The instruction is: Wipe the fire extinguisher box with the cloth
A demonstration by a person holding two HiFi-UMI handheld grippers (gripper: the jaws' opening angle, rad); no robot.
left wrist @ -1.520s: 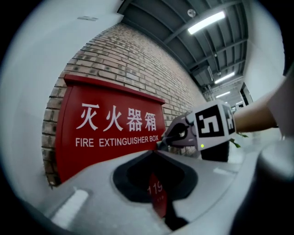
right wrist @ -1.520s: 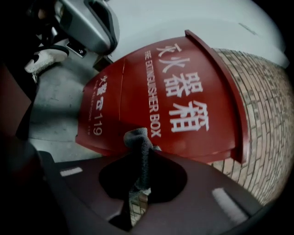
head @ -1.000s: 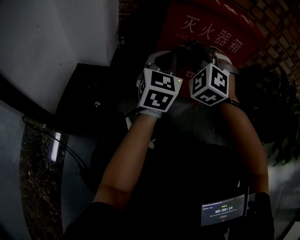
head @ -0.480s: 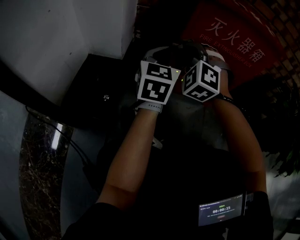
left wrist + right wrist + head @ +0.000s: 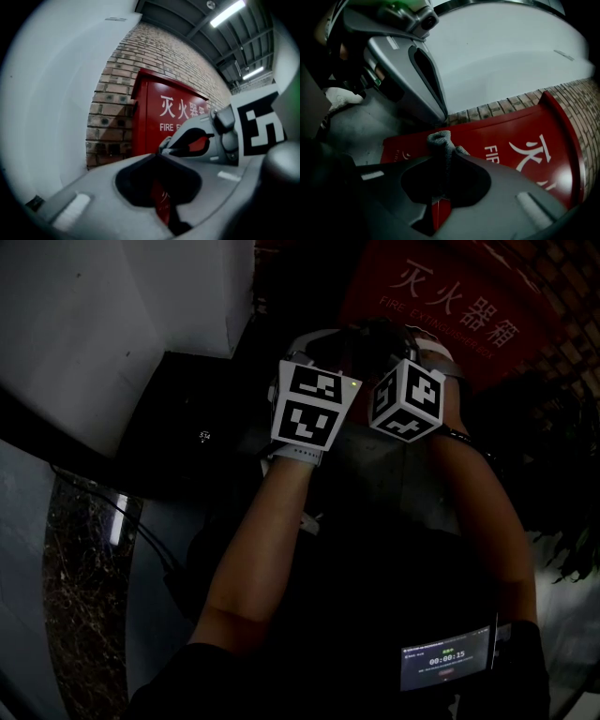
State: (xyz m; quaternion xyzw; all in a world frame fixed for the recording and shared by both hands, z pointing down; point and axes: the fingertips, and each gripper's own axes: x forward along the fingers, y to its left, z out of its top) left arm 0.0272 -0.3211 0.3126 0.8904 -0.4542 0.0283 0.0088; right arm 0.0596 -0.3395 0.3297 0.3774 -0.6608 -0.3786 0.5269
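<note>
My right claw (image 5: pixel 446 157) pinches the grey cloth (image 5: pixel 439 140), whose bunched end pokes out just in front of the red face of the fire extinguisher box (image 5: pixel 525 140). My left claw (image 5: pixel 157 157) is closed on nothing, close alongside, facing the same box against the brick wall (image 5: pixel 112 89).

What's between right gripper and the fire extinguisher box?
Just the grey cloth, pinched in the right gripper and sticking out toward the fire extinguisher box. Seen in the right gripper view.

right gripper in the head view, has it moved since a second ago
Yes: the right gripper, holding the cloth, has shifted left against the white lettering on the fire extinguisher box.
</note>
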